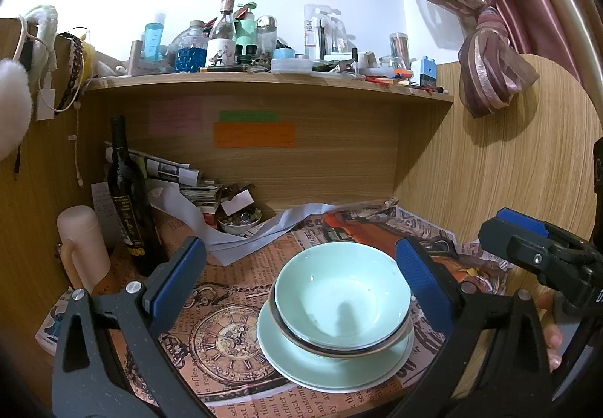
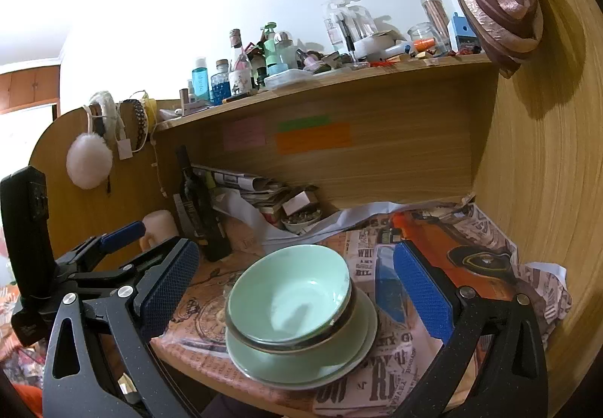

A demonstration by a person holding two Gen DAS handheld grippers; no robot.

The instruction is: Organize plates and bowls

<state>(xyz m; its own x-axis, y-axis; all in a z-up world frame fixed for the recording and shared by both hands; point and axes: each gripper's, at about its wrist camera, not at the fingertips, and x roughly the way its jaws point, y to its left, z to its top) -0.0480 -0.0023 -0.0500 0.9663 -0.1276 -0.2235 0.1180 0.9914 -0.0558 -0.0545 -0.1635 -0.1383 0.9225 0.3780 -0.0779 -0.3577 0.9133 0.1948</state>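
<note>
A wooden desk (image 1: 471, 169) with a back panel and a cluttered shelf above is lined with vintage-print newspaper sheets (image 1: 226, 290), probably to protect its surface. Near the desk's front edge stands a neat stack, widest pieces lowest so it sits steady: pale green ceramic plates (image 1: 301, 372) beneath, then a dark-rimmed bowl (image 1: 339, 348), with an empty pale green ceramic bowl (image 1: 341, 295) nested on top. Both the left gripper (image 1: 301, 290) and the right gripper (image 2: 296, 290) hover above the front edge with blue-padded jaws spread wide, holding nothing; toward the back-left corner, a small white dish (image 1: 238, 224) holds oddments.
</note>
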